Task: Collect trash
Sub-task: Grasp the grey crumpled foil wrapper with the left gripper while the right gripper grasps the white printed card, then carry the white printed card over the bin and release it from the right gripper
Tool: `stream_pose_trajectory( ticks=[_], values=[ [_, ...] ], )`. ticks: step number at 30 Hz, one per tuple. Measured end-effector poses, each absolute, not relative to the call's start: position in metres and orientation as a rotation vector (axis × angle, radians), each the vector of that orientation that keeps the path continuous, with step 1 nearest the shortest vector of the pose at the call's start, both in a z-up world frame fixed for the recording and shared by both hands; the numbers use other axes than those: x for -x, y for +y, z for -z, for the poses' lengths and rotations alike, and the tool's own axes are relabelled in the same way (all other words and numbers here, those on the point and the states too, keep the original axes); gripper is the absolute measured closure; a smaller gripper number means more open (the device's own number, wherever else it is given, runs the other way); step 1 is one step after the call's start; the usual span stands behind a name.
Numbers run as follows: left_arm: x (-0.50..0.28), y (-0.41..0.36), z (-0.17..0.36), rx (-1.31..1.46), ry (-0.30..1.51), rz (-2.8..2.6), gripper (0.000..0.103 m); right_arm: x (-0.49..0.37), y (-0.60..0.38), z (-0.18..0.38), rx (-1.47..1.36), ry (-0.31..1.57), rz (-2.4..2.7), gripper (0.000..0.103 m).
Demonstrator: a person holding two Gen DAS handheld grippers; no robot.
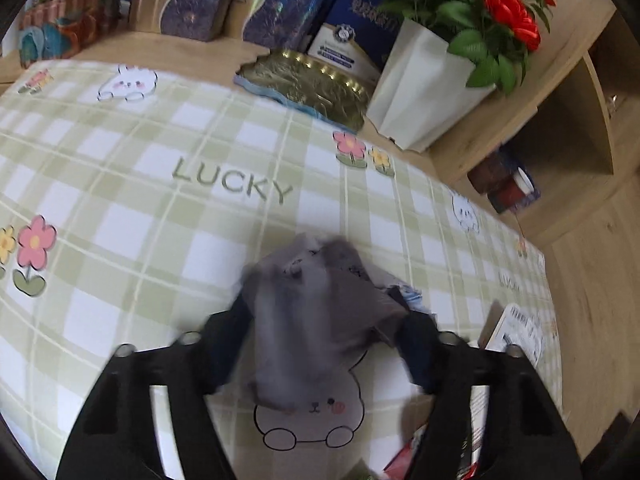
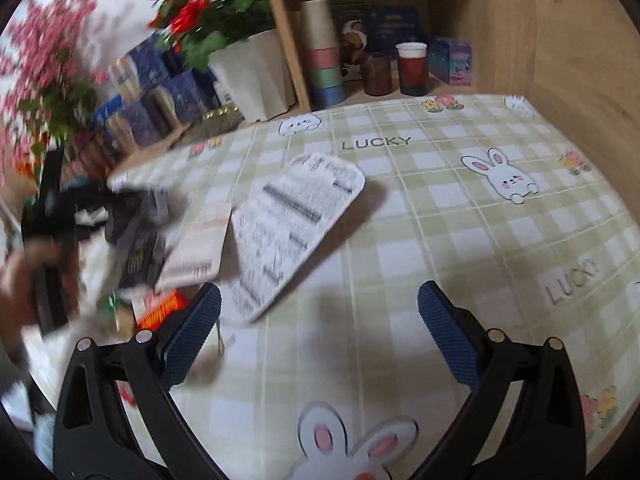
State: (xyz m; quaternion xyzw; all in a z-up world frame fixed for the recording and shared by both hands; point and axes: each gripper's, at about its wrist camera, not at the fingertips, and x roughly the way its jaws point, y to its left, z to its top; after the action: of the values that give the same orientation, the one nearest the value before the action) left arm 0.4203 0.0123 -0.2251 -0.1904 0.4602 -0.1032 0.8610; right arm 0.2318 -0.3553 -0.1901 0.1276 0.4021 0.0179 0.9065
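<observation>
The left gripper (image 1: 324,332), angled downward over the checked tablecloth (image 1: 160,208), has its jaws closed on a blurred grey wrapper (image 1: 316,320) that hangs between the blue pads. The right gripper (image 2: 320,320), also angled downward, stands wide apart with nothing between its jaws. Just beyond its left finger lies a white printed packet (image 2: 296,228). Further wrappers (image 2: 188,248) lie piled left of the packet, near a hand (image 2: 24,280).

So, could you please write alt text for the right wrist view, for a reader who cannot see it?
The right gripper, jaws open and empty, hangs over a green checked tablecloth with rabbits and the word LUCKY. Ahead lies a white printed wrapper, with a blurred pile of packaging at the left edge.
</observation>
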Motion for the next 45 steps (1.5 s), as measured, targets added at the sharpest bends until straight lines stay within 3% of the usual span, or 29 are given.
stream_pose_trajectory(
  ticks=[2,4,6,17,19,21,22,24,26,34,45],
  values=[
    [-0.418,0.017,0.226,0.434,0.962,0.246,0.057,-0.246,-0.359,0.193,-0.293,0.836,-0.043,0.006],
    [-0.416,0.021,0.223,0.452,0.96,0.264,0.077,-0.259,-0.358,0.196,-0.298,0.836,-0.041,0.007],
    [-0.412,0.024,0.217,0.431,0.946,0.271,0.082,-0.273,-0.355,0.201,-0.296,0.847,-0.052,0.018],
    [-0.368,0.035,0.166,0.294,0.778,0.341,0.085,-0.332,-0.352,0.231,-0.382,0.938,-0.016,0.028],
    [-0.36,0.036,0.159,0.282,0.765,0.346,0.085,-0.338,-0.353,0.231,-0.383,0.941,-0.015,0.041],
    [-0.351,0.036,0.154,0.256,0.751,0.347,0.085,-0.34,-0.354,0.227,-0.418,0.932,-0.051,0.064],
    [-0.347,0.036,0.151,0.245,0.745,0.346,0.085,-0.338,-0.355,0.222,-0.426,0.914,-0.06,0.068],
    [-0.339,0.037,0.148,0.235,0.738,0.346,0.085,-0.334,-0.355,0.211,-0.446,0.885,-0.087,0.087],
    [-0.331,0.039,0.145,0.233,0.732,0.346,0.085,-0.326,-0.355,0.192,-0.469,0.823,-0.118,0.091],
    [-0.295,0.045,0.127,0.227,0.707,0.344,0.085,-0.293,-0.346,0.126,-0.35,0.67,-0.139,0.093],
    [-0.226,0.052,0.094,0.197,0.661,0.367,0.085,-0.226,-0.343,0.095,-0.25,0.645,-0.095,0.094]
  ],
)
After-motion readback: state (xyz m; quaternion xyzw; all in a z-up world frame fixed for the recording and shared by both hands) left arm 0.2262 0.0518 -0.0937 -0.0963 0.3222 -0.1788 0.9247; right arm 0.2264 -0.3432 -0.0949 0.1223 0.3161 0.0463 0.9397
